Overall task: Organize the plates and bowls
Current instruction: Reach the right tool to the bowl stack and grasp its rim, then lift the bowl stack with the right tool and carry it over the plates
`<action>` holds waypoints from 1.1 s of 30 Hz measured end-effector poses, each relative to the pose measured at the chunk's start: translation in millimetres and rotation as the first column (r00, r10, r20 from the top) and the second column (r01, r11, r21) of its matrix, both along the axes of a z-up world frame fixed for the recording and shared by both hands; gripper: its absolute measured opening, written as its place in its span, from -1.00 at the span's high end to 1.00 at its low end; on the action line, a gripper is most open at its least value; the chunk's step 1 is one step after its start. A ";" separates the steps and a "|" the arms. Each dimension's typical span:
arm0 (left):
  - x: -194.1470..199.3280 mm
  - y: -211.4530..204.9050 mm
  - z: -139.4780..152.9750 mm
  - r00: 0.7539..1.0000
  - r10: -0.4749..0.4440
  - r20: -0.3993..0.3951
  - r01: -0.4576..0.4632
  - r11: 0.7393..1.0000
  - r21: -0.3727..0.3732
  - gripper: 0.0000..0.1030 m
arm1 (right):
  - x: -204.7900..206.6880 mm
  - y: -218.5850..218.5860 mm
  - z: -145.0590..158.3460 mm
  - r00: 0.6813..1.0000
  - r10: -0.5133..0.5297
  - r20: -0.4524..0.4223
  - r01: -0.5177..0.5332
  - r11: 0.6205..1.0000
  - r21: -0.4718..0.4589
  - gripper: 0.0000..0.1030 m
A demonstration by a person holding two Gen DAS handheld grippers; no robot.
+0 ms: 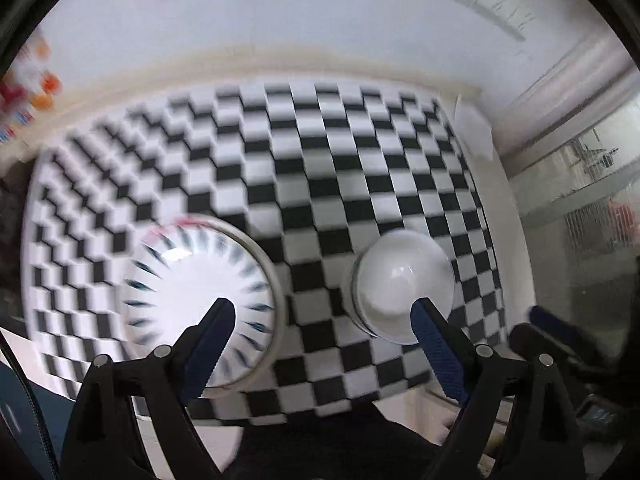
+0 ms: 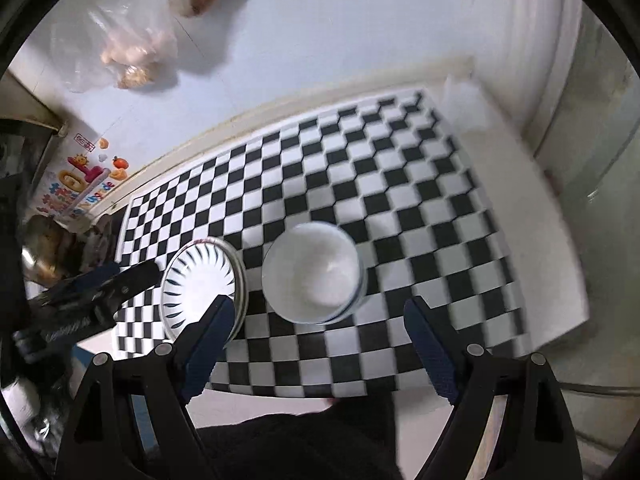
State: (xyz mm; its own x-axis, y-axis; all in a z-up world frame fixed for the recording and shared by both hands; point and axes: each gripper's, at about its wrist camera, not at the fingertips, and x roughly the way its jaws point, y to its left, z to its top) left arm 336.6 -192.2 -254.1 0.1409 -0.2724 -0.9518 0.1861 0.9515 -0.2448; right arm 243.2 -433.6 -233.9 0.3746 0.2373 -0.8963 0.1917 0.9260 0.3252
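Jaws of both grippers gape, empty — striped plates (image 2: 200, 280) and white bowls (image 2: 314, 272) sit stacked, nothing inside.

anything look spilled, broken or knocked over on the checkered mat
Nothing stands out. The striped plates and the white bowls each sit upright in a neat stack, side by side and apart, on the checkered mat; no spills or chips show.

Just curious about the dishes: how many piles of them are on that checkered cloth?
2: a plate pile on the left and a bowl pile to its right. How many dishes each pile holds is unclear.
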 end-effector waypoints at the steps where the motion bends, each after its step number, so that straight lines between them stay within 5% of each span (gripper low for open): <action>1: 8.1 -2.9 -13.1 0.999 -0.004 -0.045 0.003 1.000 -0.027 -0.72 | 8.8 -5.6 -17.5 1.000 -0.007 -0.018 0.008 0.999 0.043 -0.72; 8: 46.7 -32.6 -73.8 0.977 -0.059 -0.204 0.047 0.997 -0.064 -0.41 | 43.0 -33.5 -103.0 0.987 -0.073 -0.141 0.100 0.976 0.195 -0.72; 15: 65.4 -53.7 -121.4 0.941 -0.116 -0.317 0.096 0.992 -0.077 -0.36 | 60.8 -48.5 -175.2 0.963 -0.064 -0.262 0.161 0.917 0.365 -0.68; 20: 64.2 -63.2 -149.0 0.903 -0.166 -0.395 0.136 0.985 -0.104 -0.33 | 72.0 -39.2 -206.2 0.953 -0.031 -0.303 0.151 0.911 0.383 -0.35; 23: 62.3 -64.8 -160.6 0.879 -0.175 -0.443 0.118 0.981 -0.155 -0.03 | 78.4 -35.4 -217.0 0.949 -0.018 -0.314 0.142 0.915 0.378 -0.19; 28: 59.3 -71.1 -154.1 0.896 -0.181 -0.405 0.125 0.979 -0.161 0.08 | 82.0 -38.9 -237.2 0.941 -0.023 -0.338 0.162 0.906 0.390 0.11; 33: 56.4 -71.4 -146.7 0.914 -0.182 -0.364 0.142 0.981 -0.136 0.10 | 84.0 -36.2 -241.4 0.940 -0.008 -0.341 0.150 0.908 0.391 0.17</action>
State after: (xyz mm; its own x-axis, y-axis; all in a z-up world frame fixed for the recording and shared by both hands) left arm 393.0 -263.7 -400.8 -0.2728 -0.3617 -0.8915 0.2116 0.8814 -0.4223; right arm 327.2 -469.8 -475.3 0.1134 0.5879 -0.8009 0.4184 0.7029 0.5752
